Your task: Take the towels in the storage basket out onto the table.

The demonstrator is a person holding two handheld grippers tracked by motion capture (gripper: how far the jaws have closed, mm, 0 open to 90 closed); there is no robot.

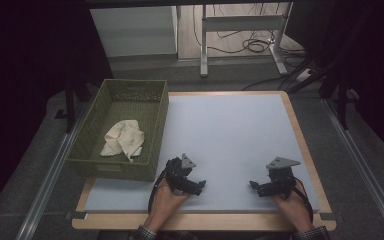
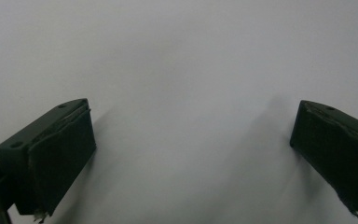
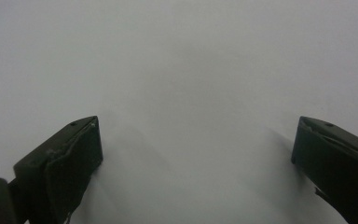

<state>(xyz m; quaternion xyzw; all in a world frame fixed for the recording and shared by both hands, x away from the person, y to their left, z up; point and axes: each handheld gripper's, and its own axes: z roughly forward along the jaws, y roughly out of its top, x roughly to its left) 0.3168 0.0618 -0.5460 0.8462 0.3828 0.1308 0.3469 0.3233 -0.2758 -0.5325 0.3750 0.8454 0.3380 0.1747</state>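
Note:
A cream cloth point(image 1: 124, 138) lies crumpled inside an olive-green plastic basket point(image 1: 155, 131) at the left of the table. My left gripper point(image 1: 200, 185) rests low over the pale mat point(image 1: 230, 135) near the front, just right of the basket's near corner, jaws pointing right. My right gripper point(image 1: 254, 186) sits near the front right, jaws pointing left toward the other. In the left gripper view the left gripper point(image 2: 193, 135) stands open over bare mat, and in the right gripper view the right gripper point(image 3: 196, 144) is open too, nothing between the jaws.
The mat lies on a wooden tabletop point(image 1: 300, 135) with narrow bare borders. Beyond the far edge stand a white table frame point(image 1: 240, 30) and loose cables point(image 1: 255, 46) on the floor. Dark curtains flank both sides.

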